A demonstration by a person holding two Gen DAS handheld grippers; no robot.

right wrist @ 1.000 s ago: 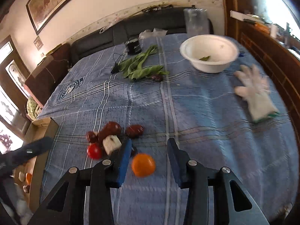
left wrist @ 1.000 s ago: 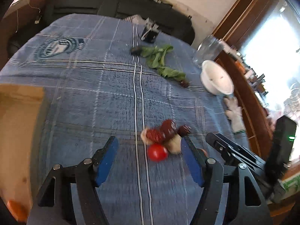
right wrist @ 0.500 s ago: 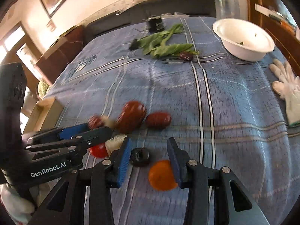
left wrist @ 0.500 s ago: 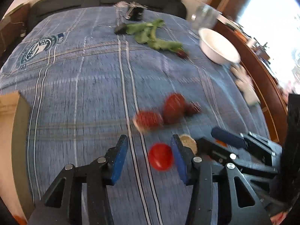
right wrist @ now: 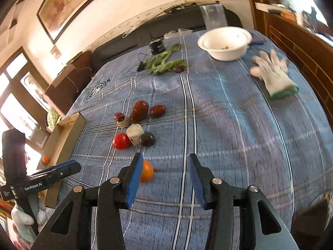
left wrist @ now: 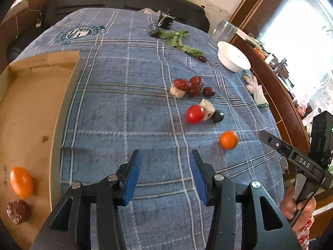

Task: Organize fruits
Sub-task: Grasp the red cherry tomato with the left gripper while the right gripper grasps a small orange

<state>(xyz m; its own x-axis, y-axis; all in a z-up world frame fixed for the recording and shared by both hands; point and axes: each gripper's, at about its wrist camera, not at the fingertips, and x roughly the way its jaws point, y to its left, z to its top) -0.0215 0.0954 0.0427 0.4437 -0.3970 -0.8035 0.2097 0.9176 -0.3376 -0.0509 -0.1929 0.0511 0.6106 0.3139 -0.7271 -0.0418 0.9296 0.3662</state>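
Note:
My left gripper (left wrist: 165, 175) is open over bare blue cloth with nothing between its pads. A red tomato (left wrist: 195, 114), a pale chunk (left wrist: 207, 109) and a dark round fruit (left wrist: 218, 116) lie together ahead of it, with red dates (left wrist: 195, 85) beyond. My right gripper (right wrist: 165, 177) has its jaws opening. A small orange (right wrist: 146, 174) rests on the cloth just past its left fingertip, partly hidden by it and not gripped. The tomato (right wrist: 121, 141) and dates (right wrist: 139, 110) lie farther on. The cardboard box (left wrist: 31, 114) at left holds an orange (left wrist: 21, 181) and a brown foil-wrapped ball (left wrist: 19, 211).
A white bowl (right wrist: 225, 43), a white glove (right wrist: 274, 75), green leaves (right wrist: 164, 62) and a glass jar (right wrist: 213, 16) sit at the far side of the table. A wooden rail runs along the right edge. A hand holds the other gripper's handle (left wrist: 295, 200).
Both grippers drew back from the fruit pile. The tomato was between the left jaws and now lies well ahead of them. The right jaws widened, and the orange now sits at the left fingertip.

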